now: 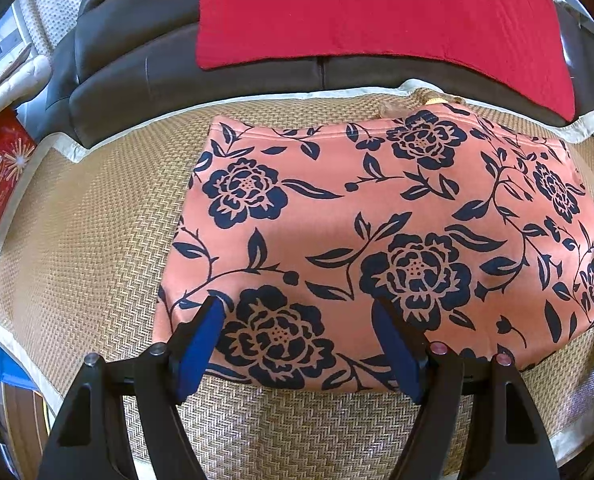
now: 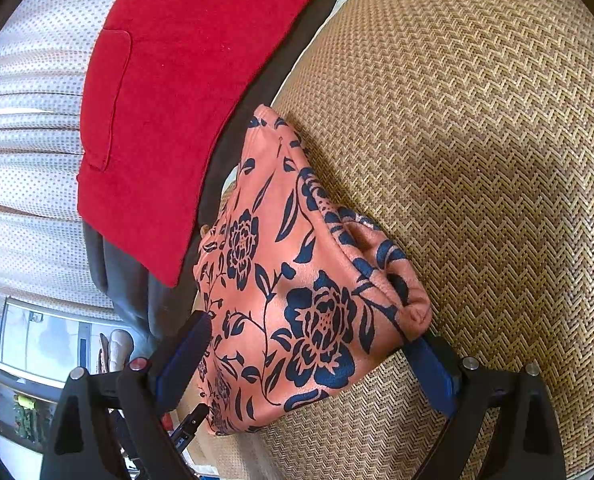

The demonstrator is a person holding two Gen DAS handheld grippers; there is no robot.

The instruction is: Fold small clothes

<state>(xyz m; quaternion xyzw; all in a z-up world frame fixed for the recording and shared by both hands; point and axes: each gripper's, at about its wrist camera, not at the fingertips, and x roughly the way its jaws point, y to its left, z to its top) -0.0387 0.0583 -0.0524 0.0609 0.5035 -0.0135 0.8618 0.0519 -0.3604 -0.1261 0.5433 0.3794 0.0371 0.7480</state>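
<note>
At the far left edge of the left wrist view sits a red printed packet [image 1: 1,176]. Next to it spreads a tan woven herringbone mat with pale cloth trim [image 1: 89,240], laid over a dark grey cushioned seat [image 1: 137,40]. On the mat lies the salmon-pink garment with navy flower print [image 1: 377,220], folded flat. The left gripper [image 1: 297,332] hangs above the garment's near edge, its blue-padded jaws spread wide and gripping nothing. Behind the garment a red ribbed cloth [image 1: 377,12] drapes the seat. In the right wrist view the right gripper [image 2: 309,356] straddles a bunched corner of the garment [image 2: 309,280]; whether its jaws pinch the fabric I cannot tell.
</note>
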